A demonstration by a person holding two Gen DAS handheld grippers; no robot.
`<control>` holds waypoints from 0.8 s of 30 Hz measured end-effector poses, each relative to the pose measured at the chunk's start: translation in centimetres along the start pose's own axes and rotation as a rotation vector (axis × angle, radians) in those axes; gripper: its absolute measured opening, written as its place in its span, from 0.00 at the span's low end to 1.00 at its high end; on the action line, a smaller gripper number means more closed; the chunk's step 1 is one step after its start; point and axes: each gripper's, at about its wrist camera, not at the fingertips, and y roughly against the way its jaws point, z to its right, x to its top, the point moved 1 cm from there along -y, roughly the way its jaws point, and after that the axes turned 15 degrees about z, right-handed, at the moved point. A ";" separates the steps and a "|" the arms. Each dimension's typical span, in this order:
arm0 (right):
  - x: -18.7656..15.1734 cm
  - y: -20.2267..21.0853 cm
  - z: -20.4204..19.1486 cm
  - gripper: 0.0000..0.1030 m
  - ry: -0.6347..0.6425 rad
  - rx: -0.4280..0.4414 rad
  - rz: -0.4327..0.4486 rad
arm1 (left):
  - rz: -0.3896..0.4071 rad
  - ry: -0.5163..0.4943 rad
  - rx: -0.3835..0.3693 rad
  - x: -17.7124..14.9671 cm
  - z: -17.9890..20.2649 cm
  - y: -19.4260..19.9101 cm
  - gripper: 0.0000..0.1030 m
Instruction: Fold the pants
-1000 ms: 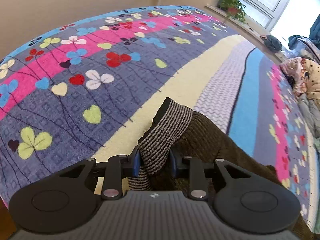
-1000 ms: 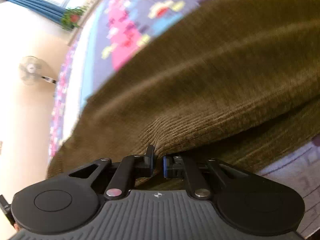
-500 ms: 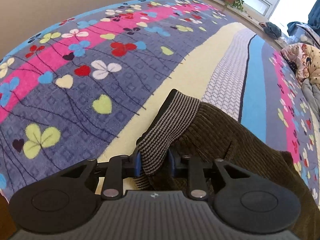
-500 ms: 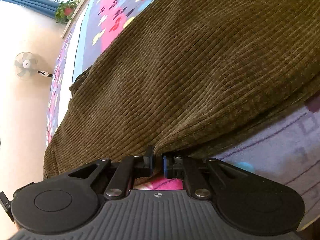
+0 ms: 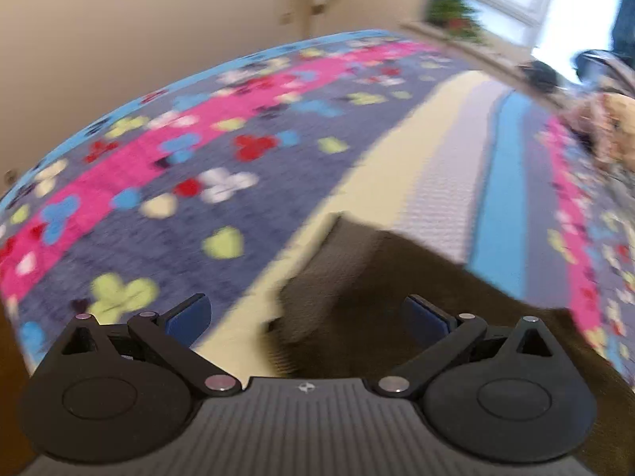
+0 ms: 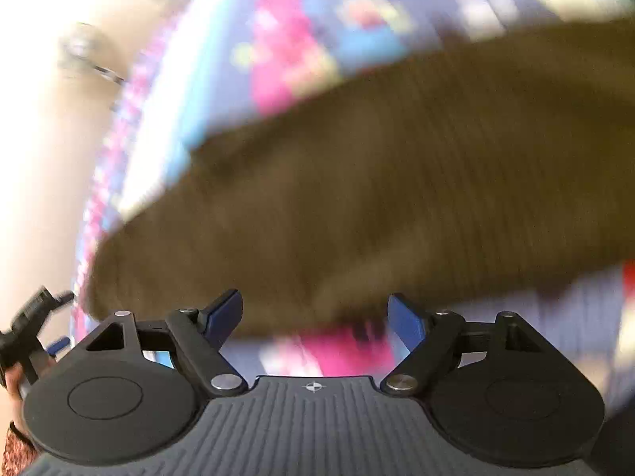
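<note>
Floral bedspread [image 5: 238, 150] covers the bed; brown pants [image 6: 397, 182] lie on it. Left gripper [image 5: 307, 313] and right gripper [image 6: 313, 315] both spread wide at the pants' edge, gripping nothing.

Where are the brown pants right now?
The brown pants lie on the flowery bedspread, low and right of center in the left wrist view, just ahead of the open left tool.

We are seeing a flowered bedspread [image 5: 246, 166] covering the bed, a potted plant [image 5: 452, 16] sitting at one o'clock, a fan [image 6: 83, 47] standing at ten.
</note>
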 end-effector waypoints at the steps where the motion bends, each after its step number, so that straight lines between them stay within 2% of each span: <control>1: 1.5 -0.4 -1.1 0.80 0.031 0.034 0.031 | 0.001 -0.019 -0.040 -0.1 1.2 0.0 1.00; 3: 4.5 -2.4 -4.2 0.68 0.103 0.092 0.082 | -0.015 -0.054 -0.133 -0.7 3.7 -0.3 1.00; 6: 7.4 -7.1 -9.1 0.62 0.245 0.199 0.111 | -0.037 -0.106 -0.213 -2.1 6.0 -1.3 1.00; 9: 8.2 -12.5 -12.4 0.55 0.328 0.230 0.064 | -0.062 -0.126 -0.212 -3.5 5.9 -2.6 1.00; 13: 7.6 -19.4 -15.1 0.53 0.474 0.169 -0.009 | -0.127 -0.065 -0.190 -4.7 3.7 -4.9 1.00; 14: 6.9 -20.1 -15.1 0.39 0.498 0.155 -0.038 | -0.133 -0.050 -0.205 -4.9 3.2 -5.2 1.00; 15: 6.5 -21.5 -15.6 0.07 0.526 0.143 -0.077 | -0.131 -0.045 -0.216 -4.9 2.7 -5.1 1.00; 17: 5.7 -22.3 -16.1 0.07 0.615 0.126 -0.104 | -0.123 -0.058 -0.229 -5.2 2.5 -5.3 1.00; 19: 4.9 -22.2 -17.1 0.06 0.692 0.133 -0.035 | -0.118 -0.078 -0.231 -5.3 2.7 -5.6 1.00; 22: 5.7 -23.7 -16.9 0.06 0.612 0.103 -0.004 | -0.110 -0.099 -0.228 -5.6 3.0 -5.7 1.00; 24: 5.1 -25.1 -16.4 0.06 0.620 0.083 0.018 | -0.103 -0.104 -0.229 -5.7 3.1 -5.5 1.00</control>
